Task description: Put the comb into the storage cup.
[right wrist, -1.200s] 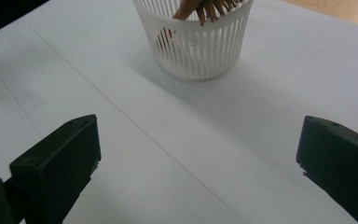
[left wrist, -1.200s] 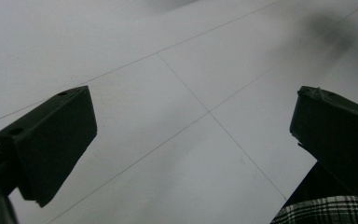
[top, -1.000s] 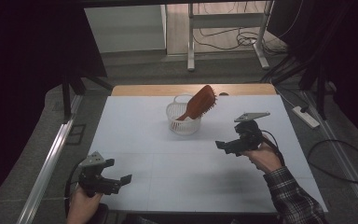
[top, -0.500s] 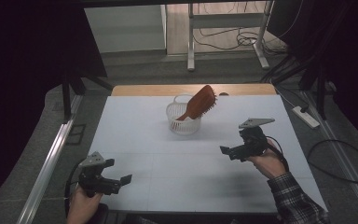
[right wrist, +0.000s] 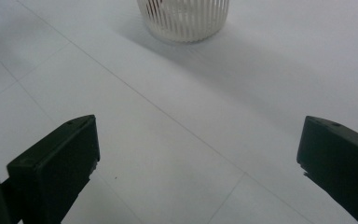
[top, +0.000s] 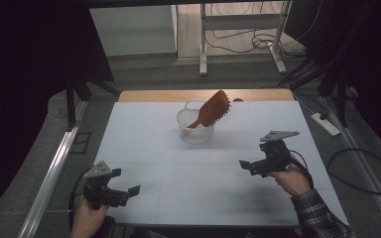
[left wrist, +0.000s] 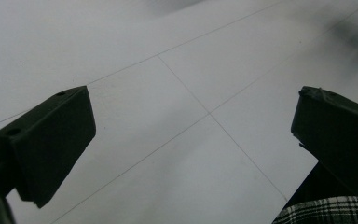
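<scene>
A brown hairbrush [top: 212, 110] stands tilted in a white slatted basket [top: 195, 130] near the far middle of the white table [top: 178, 163]; the basket's lower wall [right wrist: 184, 21] also appears at the top of the right gripper view. My right gripper [top: 247, 166] hovers over the table's right side, well short of the basket, jaws wide apart and empty [right wrist: 198, 163]. My left gripper [top: 129, 193] sits near the front left edge, also open with nothing between its jaws [left wrist: 191, 140].
A wooden strip [top: 154, 95] borders the table's far edge. Metal rails [top: 49, 178] run along the left side. A power strip [top: 326, 124] and cables lie on the floor at the right. A plaid sleeve [top: 317, 218] enters at bottom right.
My right gripper has drawn back from the basket toward the front right of the table, staying open. The left gripper has barely moved. The brush stays in the basket.
</scene>
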`<state>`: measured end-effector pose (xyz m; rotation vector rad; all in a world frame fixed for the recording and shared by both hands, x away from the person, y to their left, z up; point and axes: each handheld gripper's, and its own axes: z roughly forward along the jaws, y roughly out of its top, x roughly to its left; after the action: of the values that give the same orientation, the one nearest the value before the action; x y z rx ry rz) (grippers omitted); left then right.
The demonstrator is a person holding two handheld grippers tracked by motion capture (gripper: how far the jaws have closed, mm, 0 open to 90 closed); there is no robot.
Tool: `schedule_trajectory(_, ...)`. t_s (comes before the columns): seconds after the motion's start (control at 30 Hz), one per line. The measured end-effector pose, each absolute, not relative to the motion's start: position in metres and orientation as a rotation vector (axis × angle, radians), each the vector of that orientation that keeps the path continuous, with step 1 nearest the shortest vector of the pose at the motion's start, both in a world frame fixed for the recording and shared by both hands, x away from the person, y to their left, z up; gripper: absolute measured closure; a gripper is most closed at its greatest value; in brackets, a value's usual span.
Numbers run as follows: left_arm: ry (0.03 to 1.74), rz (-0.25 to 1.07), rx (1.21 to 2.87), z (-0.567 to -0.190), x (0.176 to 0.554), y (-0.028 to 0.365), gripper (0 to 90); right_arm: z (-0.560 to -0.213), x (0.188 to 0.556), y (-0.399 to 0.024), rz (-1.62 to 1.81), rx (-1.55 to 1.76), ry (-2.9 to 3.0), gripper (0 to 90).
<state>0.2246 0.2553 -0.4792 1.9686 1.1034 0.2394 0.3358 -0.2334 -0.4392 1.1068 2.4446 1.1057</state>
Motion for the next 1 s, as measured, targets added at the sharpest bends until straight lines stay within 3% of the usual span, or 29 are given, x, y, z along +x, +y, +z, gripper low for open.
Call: schedule_trajectory(1.0,1.104,0.245,1.976,-0.479,0.225,0.255,0.0,-0.443,0.31,-0.265,1.092,1.153,2.418,0.0)
